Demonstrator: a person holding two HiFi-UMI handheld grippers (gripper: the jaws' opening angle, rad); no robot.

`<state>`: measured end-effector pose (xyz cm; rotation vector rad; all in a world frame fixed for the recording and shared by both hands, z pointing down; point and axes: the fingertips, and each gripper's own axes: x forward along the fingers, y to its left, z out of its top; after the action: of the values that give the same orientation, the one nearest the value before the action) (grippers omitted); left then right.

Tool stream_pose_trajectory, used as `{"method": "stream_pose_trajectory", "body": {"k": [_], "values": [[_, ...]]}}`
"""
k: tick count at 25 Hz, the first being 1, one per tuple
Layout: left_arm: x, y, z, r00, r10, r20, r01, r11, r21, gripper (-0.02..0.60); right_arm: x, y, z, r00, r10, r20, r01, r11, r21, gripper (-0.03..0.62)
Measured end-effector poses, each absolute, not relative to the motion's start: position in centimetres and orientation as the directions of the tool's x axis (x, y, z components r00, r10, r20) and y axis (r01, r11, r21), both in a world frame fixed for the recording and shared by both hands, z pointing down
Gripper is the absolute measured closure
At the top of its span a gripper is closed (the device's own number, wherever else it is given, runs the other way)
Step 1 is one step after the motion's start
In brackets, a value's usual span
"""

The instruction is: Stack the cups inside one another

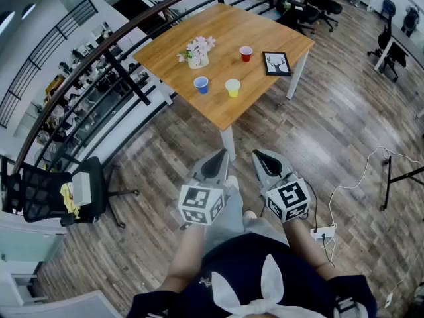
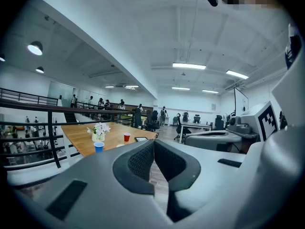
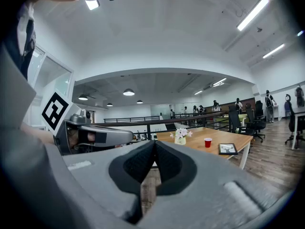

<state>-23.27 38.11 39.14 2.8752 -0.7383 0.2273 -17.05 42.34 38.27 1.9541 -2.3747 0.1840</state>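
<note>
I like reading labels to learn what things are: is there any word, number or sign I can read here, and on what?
None can be read.
Left marker cube, right marker cube: black-and-white square patterns, no letters.
Framed picture: a dark drawing; any print too small to tell.

Seen from above, there is one wooden table (image 1: 225, 28), and on it I count three cups. From the table's middle, one red cup (image 1: 246, 53) is at three o'clock, one yellow cup (image 1: 232, 87) at five and one blue cup (image 1: 201, 84) at seven. There is one vase of flowers (image 1: 198, 53) at nine and one picture frame (image 1: 277, 63) at four. Two grippers are in sight, the left gripper (image 1: 218, 155) and the right gripper (image 1: 260, 155). One power strip (image 1: 323, 232) lies on the floor.
</note>
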Motion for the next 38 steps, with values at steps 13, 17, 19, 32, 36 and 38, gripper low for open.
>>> {"method": "stream_pose_trajectory", "body": {"k": [13,17,19,32,36,38], "values": [[-21.4,32.3,41.1,0.864,-0.453,0.221,-0.488,-0.86,0.148,0.563,-14.8,36.7,39.1,-0.182,-0.975,0.129,-0.983,0.179,-0.034,0.595],[-20.1,28.5,41.9,0.866,-0.443,0.233,-0.483,-0.862,0.154,0.563,-13.4,33.0,39.8,-0.179,-0.973,0.143,-0.984,0.176,-0.035,0.595],[-19.6,26.3,42.3,0.862,-0.445,0.242,-0.486,-0.861,0.151,0.563,-12.5,30.8,40.1,-0.17,-0.974,0.153,-0.986,0.167,-0.029,0.595],[-15.7,12.6,42.9,0.864,-0.438,0.25,-0.483,-0.86,0.163,0.563,-8.2,17.3,40.8,-0.158,-0.968,0.194,-0.986,0.166,0.026,0.595],[-15.6,9.9,43.4,0.866,-0.43,0.255,-0.478,-0.862,0.169,0.563,-7.7,14.8,41.9,-0.144,-0.963,0.226,-0.988,0.151,0.015,0.595],[-15.6,9.0,43.7,0.868,-0.423,0.26,-0.473,-0.864,0.173,0.563,-7.5,13.8,42.3,-0.142,-0.961,0.235,-0.989,0.145,-0.006,0.564]]}}
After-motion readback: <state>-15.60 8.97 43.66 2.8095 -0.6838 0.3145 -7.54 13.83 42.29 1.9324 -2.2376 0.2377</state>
